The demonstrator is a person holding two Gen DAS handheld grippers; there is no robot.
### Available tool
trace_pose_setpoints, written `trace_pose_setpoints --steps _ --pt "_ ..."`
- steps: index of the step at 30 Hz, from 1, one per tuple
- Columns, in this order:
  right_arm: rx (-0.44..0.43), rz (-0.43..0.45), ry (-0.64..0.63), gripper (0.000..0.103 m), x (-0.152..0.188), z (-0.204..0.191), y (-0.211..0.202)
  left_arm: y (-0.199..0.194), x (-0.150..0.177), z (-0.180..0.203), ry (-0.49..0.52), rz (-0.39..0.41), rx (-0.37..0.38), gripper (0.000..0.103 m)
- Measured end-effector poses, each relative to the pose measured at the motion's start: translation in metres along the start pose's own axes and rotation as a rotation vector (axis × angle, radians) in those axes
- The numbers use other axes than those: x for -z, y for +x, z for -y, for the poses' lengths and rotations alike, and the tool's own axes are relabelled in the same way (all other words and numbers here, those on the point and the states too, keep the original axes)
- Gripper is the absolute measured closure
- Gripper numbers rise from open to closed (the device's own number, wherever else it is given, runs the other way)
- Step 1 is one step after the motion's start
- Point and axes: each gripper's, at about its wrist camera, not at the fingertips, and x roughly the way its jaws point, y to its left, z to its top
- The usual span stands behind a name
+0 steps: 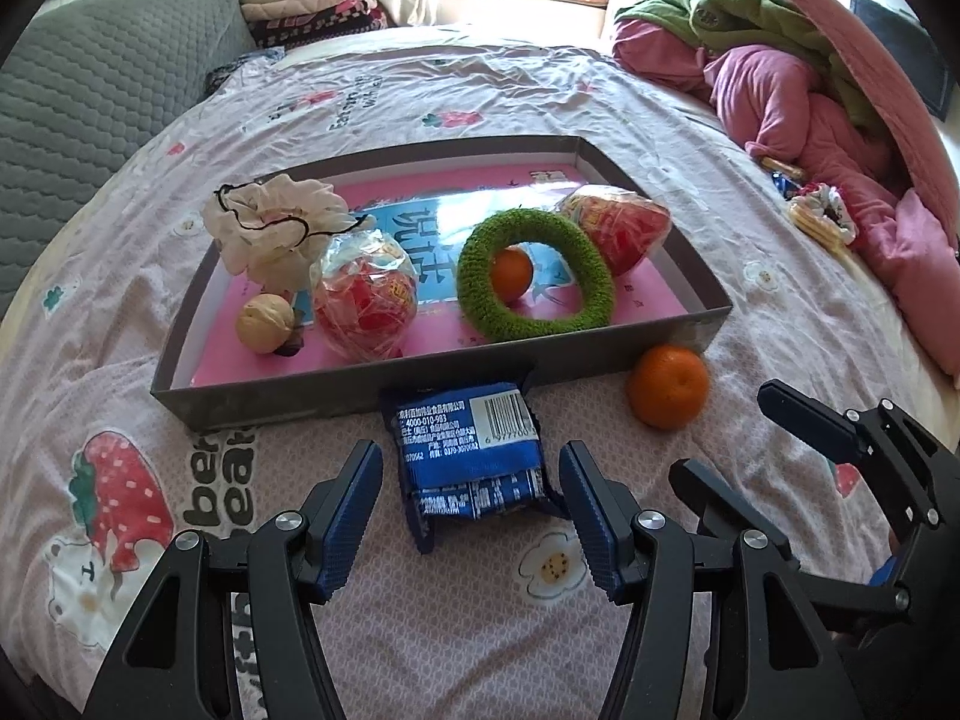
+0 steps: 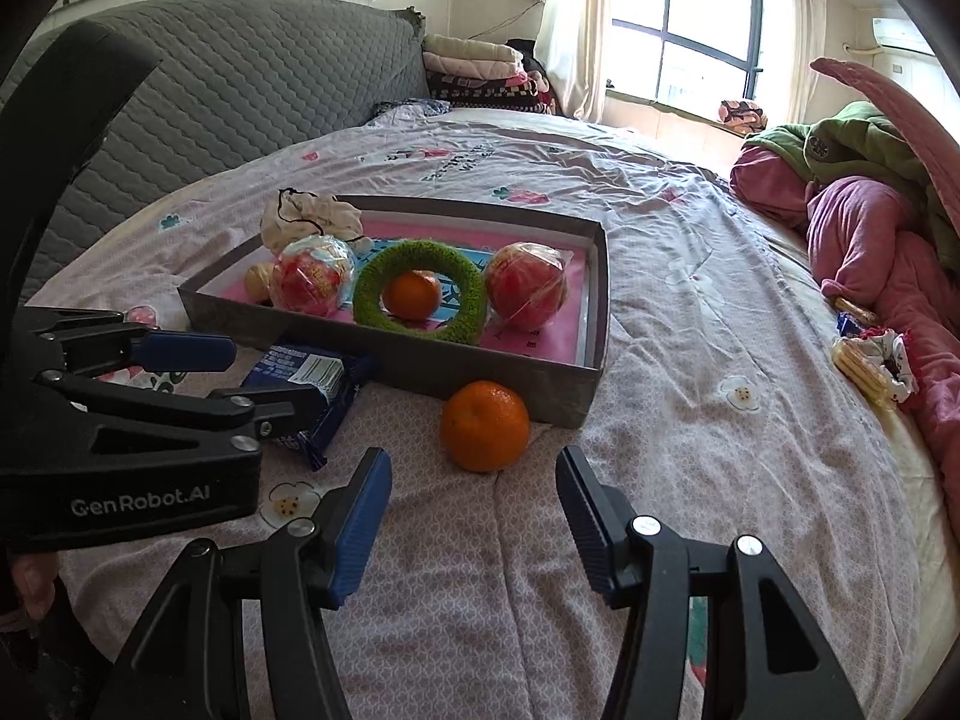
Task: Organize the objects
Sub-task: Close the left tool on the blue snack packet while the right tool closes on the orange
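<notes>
A blue snack packet (image 1: 474, 450) lies on the bedspread just in front of a shallow grey tray (image 1: 360, 399). My left gripper (image 1: 471, 480) is open, its fingers on either side of the packet with small gaps. A loose orange (image 2: 485, 426) rests by the tray's near right corner (image 2: 564, 396), and my right gripper (image 2: 474, 474) stands open just short of it. Inside the tray are a green ring (image 1: 534, 276) around a second orange (image 1: 511, 273), two plastic-wrapped red bundles (image 1: 366, 300), a walnut (image 1: 264, 324) and a white fabric flower (image 1: 276, 228).
Pink and green clothes (image 1: 798, 96) are heaped along the bed's right side, with small snacks (image 2: 870, 360) beside them. A grey quilted headboard (image 2: 228, 78) stands at the left, and folded blankets (image 2: 474, 72) are stacked at the far end under a window.
</notes>
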Motion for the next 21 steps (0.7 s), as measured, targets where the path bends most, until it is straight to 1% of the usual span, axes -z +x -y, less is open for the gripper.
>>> trace_pose_setpoints --steps 3,10,13,21 --pt "-0.002 -0.014 -0.001 0.047 -0.001 -0.001 0.008 0.009 -0.001 0.0 -0.004 -0.011 0.0 0.04" --pt "0.047 -0.023 -0.011 0.047 -0.004 0.001 0.026 0.025 -0.001 -0.002 -0.026 -0.016 -0.005 0.04" --pt "0.063 -0.025 -0.007 0.047 -0.006 0.002 0.032 0.031 -0.003 -0.006 -0.047 -0.018 0.01 0.04" --pt "0.067 -0.028 -0.005 0.047 -0.009 0.002 0.046 0.042 -0.005 -0.01 -0.07 -0.019 0.019 0.039"
